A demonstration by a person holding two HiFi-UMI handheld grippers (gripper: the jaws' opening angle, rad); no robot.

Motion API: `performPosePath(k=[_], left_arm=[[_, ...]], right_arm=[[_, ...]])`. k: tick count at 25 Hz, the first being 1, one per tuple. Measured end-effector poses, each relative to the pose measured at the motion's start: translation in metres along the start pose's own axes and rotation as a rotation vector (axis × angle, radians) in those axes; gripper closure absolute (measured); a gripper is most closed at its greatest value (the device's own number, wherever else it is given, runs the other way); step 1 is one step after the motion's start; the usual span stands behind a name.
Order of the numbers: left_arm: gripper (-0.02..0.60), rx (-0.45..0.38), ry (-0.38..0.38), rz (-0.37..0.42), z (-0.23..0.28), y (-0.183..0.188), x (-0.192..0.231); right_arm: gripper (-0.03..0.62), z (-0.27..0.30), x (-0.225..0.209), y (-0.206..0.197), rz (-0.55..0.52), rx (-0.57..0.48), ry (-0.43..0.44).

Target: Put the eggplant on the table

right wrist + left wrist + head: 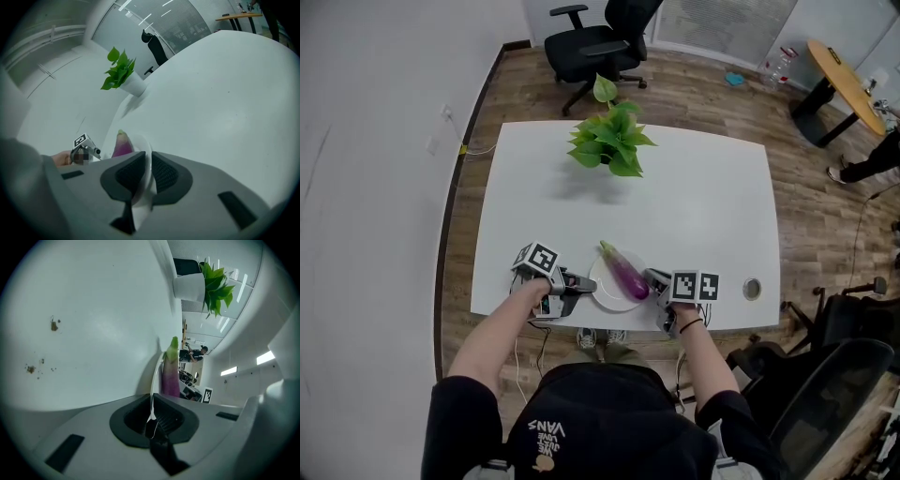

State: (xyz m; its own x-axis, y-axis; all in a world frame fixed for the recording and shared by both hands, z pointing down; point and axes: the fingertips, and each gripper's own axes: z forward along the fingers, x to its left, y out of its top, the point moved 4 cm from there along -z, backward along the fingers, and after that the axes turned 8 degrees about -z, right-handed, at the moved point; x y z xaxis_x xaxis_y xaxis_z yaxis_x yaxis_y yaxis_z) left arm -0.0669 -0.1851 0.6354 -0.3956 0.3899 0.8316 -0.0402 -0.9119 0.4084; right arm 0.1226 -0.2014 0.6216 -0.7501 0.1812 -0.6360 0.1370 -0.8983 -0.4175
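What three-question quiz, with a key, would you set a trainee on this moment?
1. True or false: the eggplant lies on the plate.
2. The left gripper and right gripper are each shut on: A the plate's rim, B the eggplant, C a cup.
3. Fill in: the potted plant stands at the ____ end of the table from the person.
Key: 1 true; 2 A; 3 far.

Office, black swivel chairs (598,45), white table (703,187), potted plant (609,142)
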Motion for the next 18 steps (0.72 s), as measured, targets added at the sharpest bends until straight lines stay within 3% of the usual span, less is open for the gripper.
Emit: performPosePath(k=[13,18], left_arm=[[0.558,0.011,-0.011,-0.008,-0.014,-0.001,0.004],[0.558,-0.02,-0.109,0.008,-0.02,-0.004,-0.018]], right_arm=[[0.548,0.002,-0.002,0.003,0.006,-0.002,-0.005],[0.548,0.001,-0.003,0.004,0.001,0.0,-0.006]])
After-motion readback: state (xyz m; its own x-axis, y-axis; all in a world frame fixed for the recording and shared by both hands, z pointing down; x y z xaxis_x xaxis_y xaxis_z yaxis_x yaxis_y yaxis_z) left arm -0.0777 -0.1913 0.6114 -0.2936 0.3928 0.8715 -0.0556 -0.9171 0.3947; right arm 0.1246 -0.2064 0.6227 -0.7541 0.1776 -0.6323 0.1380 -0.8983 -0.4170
